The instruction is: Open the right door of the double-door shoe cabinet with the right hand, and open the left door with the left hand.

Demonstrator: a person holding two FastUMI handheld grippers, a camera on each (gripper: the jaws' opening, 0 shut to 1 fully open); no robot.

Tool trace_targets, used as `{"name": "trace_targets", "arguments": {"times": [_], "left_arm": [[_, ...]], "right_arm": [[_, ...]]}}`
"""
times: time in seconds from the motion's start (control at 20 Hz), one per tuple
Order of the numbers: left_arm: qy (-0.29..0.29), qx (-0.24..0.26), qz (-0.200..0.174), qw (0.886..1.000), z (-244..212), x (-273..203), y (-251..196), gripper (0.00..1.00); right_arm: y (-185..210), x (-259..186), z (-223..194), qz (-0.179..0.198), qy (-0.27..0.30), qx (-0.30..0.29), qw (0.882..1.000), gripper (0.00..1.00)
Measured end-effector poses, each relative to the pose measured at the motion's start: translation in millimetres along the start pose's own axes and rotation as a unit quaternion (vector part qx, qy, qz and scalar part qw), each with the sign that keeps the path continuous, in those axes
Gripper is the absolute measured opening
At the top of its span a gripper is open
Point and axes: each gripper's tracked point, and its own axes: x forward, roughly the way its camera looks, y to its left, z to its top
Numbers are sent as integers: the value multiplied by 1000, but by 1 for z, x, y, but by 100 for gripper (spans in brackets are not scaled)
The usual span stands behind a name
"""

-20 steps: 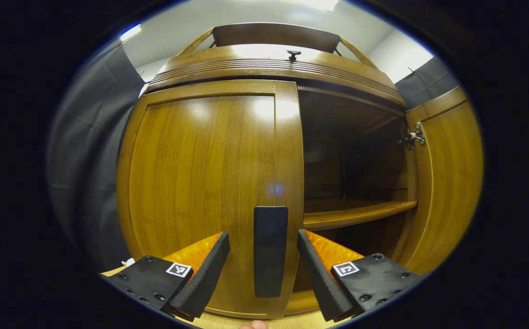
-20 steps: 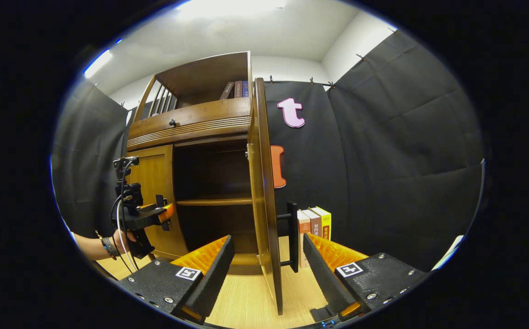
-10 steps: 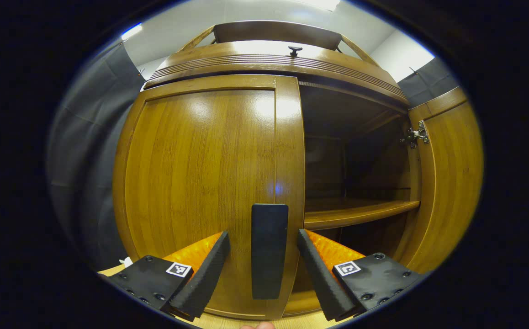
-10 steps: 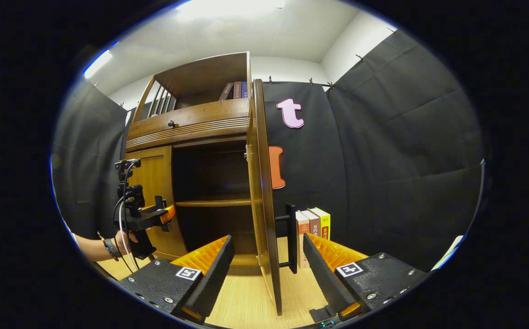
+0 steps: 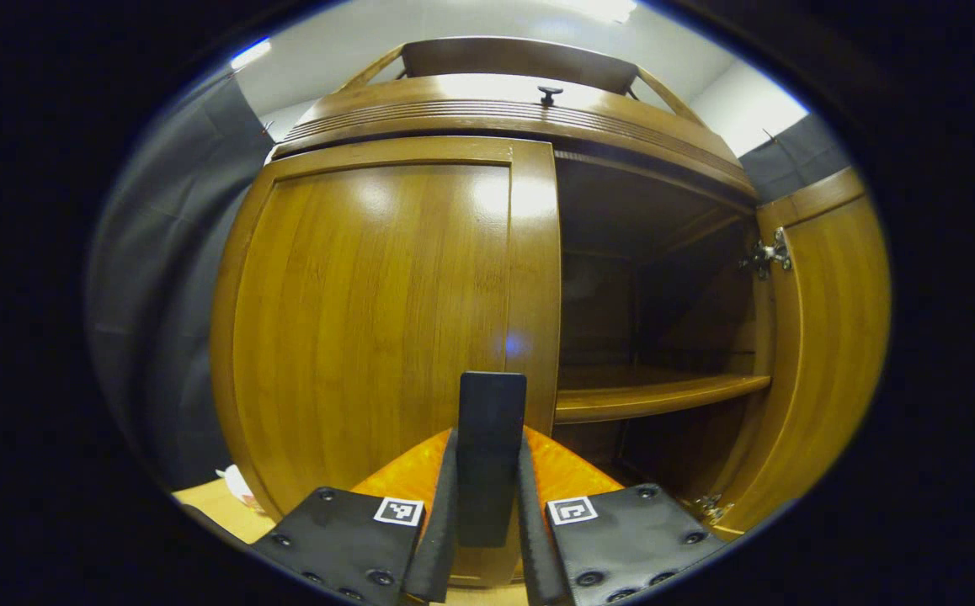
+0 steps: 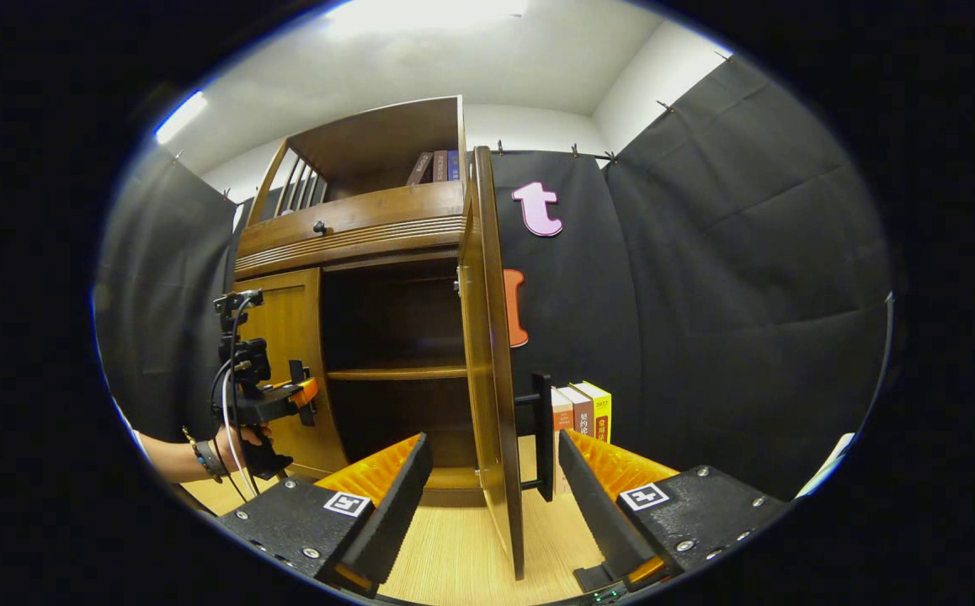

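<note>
Cabinet [image 5: 386,278] stands in front of me on the wooden counter [image 6: 454,555], its left door [image 5: 370,311] shut and its right door [image 6: 487,362] swung wide, edge-on to me in the right gripper view. My left claw [image 5: 487,505] is pinched on the left door's handle [image 5: 490,438], one finger on each side of the upright bar. In the right gripper view I see that same claw [image 6: 302,394] farther off, a hand [image 6: 247,438] gripping its stock, pressed up to the left door. My right claw [image 6: 487,497] is spread wide and holds nothing; the open door's edge and its handle [image 6: 542,438] stand between its fingers [image 6: 386,505] without touching either. Inside the open half I see a bare shelf [image 5: 656,394] and a hinge [image 5: 765,255] on the right door. Books [image 6: 584,412] stand just behind the right door on the counter, and more [image 6: 435,166] sit in the top rack.
</note>
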Motion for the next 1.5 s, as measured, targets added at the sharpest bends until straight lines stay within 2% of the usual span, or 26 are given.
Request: {"name": "trace_targets", "arguments": {"times": [0.1,0.15,0.2,0.4,0.6,0.85,1.0,1.15,1.3,1.4,1.5], "left_arm": [[10,9,-1,1000,-1,-3,1,34],[12,10,-2,1000,-1,-3,2,31],[15,11,-3,1000,-2,-6,2,35],[24,21,0,999,1,-24,6,33],[28,23,9,999,7,-64,16,35],[30,17,9,999,12,-107,36,31],[34,12,22,999,17,-127,49,31],[33,14,37,999,21,-144,64,34],[30,18,52,998,29,-168,77,28],[27,21,62,998,32,-179,90,29],[28,24,68,997,35,-189,100,25]], "right_arm": [[0,1,-2,0,4,-2,1000,92],[-1,1,-2,-2,5,-4,1000,99],[-3,2,-2,-7,4,-6,1000,99],[-8,4,-2,-16,4,0,1000,99],[-15,1,3,-26,1,-4,1000,99],[-16,1,9,-29,1,-12,1000,99],[-12,1,10,-28,0,-16,999,99],[-8,1,10,-26,0,-22,999,99],[-2,1,10,-22,3,-22,1000,99],[1,2,11,-21,1,-25,999,99],[2,3,11,-22,0,-23,999,99]]}}
